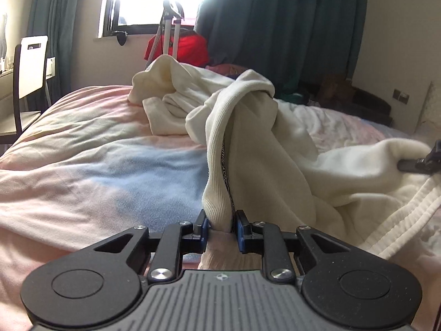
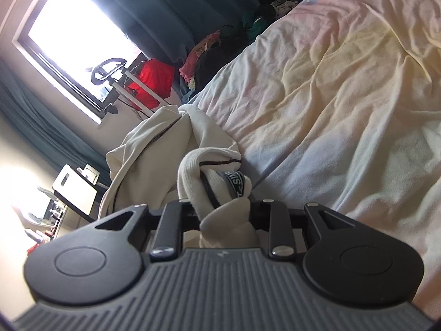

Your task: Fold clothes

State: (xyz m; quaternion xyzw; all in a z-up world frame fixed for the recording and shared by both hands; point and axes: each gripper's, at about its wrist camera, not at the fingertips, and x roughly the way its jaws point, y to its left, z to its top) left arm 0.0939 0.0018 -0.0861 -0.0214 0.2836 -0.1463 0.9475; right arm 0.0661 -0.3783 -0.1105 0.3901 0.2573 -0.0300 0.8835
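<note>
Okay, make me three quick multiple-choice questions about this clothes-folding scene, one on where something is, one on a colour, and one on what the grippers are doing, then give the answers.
1. Where does the cream sweatshirt lie?
A. on the bed
B. on the chair
C. on the windowsill

2. What colour is the bag below the window?
A. blue
B. red
C. yellow

3. What is the left gripper doing?
A. hanging open above the bed
B. shut on the sweatshirt
C. shut on a curtain

Answers:
1 A, it sprawls over the pastel bedcover.
2 B, it shows bright red.
3 B, ribbed fabric is pinched between its blue pads; the right gripper clamps fabric too.
</note>
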